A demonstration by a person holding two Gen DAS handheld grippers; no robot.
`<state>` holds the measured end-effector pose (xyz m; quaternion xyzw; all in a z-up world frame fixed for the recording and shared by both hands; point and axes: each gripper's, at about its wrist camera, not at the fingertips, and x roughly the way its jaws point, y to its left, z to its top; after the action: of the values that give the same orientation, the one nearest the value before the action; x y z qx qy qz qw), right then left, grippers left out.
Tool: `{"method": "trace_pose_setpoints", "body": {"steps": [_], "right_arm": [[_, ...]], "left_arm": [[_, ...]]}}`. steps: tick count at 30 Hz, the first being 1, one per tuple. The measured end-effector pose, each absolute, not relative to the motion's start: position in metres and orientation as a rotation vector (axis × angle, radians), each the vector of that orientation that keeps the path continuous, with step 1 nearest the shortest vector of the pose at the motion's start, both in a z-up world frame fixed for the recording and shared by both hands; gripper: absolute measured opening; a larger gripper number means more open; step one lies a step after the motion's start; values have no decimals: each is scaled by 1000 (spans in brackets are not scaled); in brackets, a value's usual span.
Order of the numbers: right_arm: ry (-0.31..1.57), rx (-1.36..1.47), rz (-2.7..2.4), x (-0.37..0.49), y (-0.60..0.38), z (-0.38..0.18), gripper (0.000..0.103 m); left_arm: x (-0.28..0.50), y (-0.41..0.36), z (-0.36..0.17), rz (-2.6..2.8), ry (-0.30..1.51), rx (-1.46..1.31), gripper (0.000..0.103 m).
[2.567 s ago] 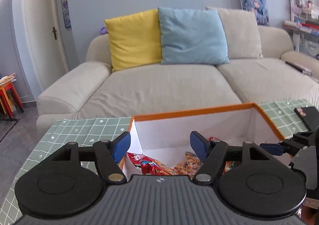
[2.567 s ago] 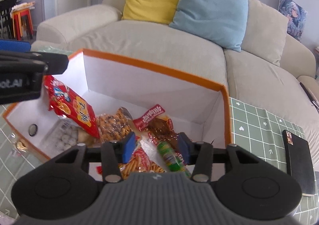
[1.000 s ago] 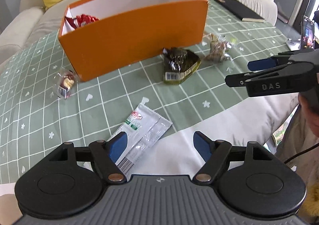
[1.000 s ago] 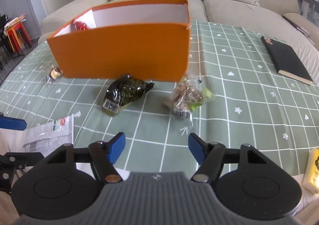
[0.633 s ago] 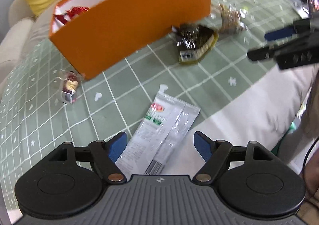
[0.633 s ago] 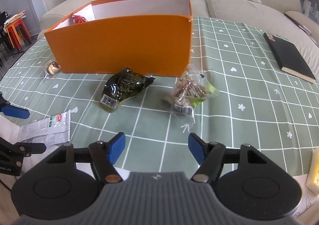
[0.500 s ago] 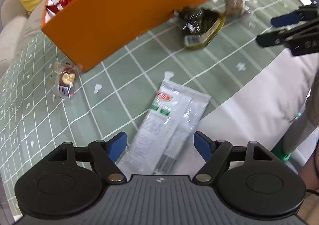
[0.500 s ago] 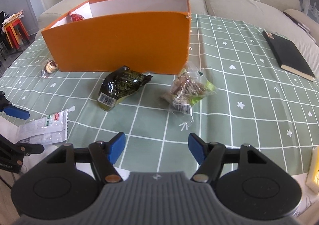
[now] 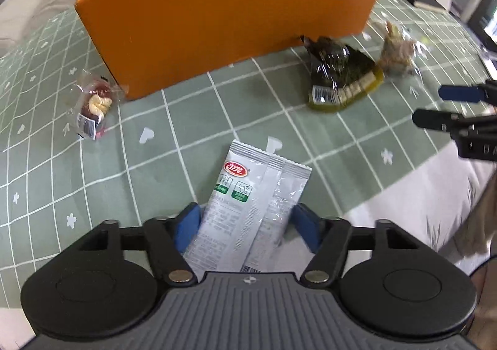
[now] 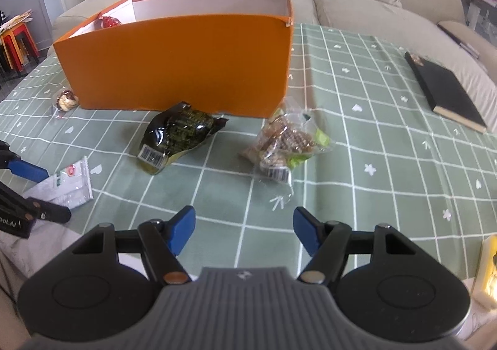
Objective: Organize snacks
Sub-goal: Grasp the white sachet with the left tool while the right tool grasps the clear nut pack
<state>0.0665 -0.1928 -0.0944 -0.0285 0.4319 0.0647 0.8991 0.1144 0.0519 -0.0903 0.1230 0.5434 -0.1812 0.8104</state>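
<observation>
A: What's new?
B: The left gripper (image 9: 247, 222) dropped over the silver sachet (image 9: 248, 207) at the bench's near edge; its jaws are closing around it, not yet clenched.
A: The other?
B: The right gripper (image 10: 243, 225) idles released; the orange box (image 9: 230, 14) waits beyond.

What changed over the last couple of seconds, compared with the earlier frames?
Both grippers came back from over the orange box to the table's near edge. The left gripper dropped onto the silver packet; its jaws are closing with the packet between them, not yet clearly gripped. The right gripper stays open and empty. The dark packet, clear bag and small wrapped snack have not moved.
</observation>
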Motion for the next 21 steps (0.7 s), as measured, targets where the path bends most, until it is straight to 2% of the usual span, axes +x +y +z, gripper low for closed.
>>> {"method": "trace_pose_setpoints", "body": {"steps": [5, 10, 14, 18, 21], "right_arm": [[875, -69, 117, 71, -194, -96, 68], [836, -72, 100, 79, -196, -96, 68], [819, -56, 92, 87, -200, -96, 68], [808, -27, 93, 94, -206, -98, 68], [811, -4, 86, 102, -210, -102, 68]], "left_arm": [[124, 36, -91, -328, 1117, 219, 67], [142, 30, -94, -234, 1087, 63, 69], [143, 24, -96, -270, 1099, 117, 85], [132, 20, -99, -320, 1122, 229, 92], [130, 25, -100, -316, 1120, 206, 93]]}}
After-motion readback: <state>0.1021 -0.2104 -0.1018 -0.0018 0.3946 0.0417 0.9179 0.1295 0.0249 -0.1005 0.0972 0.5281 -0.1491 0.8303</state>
